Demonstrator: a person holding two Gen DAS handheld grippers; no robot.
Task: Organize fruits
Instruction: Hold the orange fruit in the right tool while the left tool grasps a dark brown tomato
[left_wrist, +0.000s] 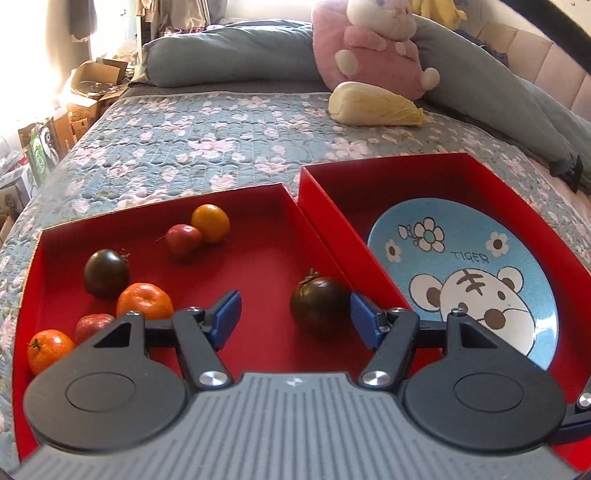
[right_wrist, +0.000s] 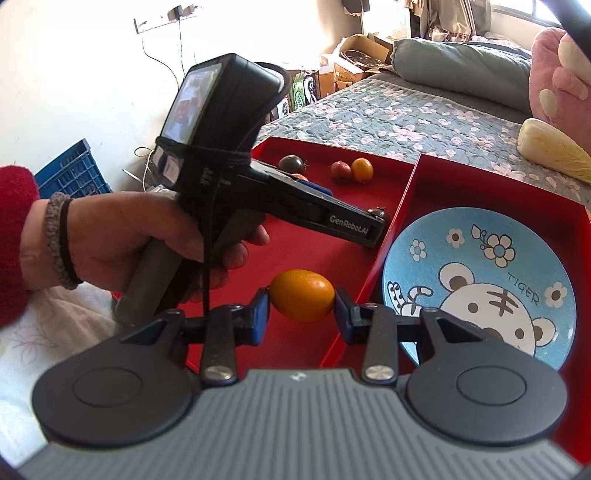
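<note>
The right gripper is clamped on a yellow fruit, both pads pressing its sides, and holds it in the air above the near edge of the left tray, just beside the wall shared with the right tray. The plate in that right tray lies close to the fruit's right and is bare.

The left gripper stands partly open over the left tray with nothing gripped. A dark tomato sits between its fingers, touching or nearly touching the right pad and well clear of the other; I judge this the next pick. A hand in a red sleeve carries this gripper.

Further out from the plate, the left tray holds two mandarins, two reddish fruits, another dark tomato and a second yellow fruit. Both trays rest on the bed.

So the sorting looks barely begun: one fruit is lifted but not yet set down, nothing is on the plate, and seven fruits wait in the left tray.
</note>
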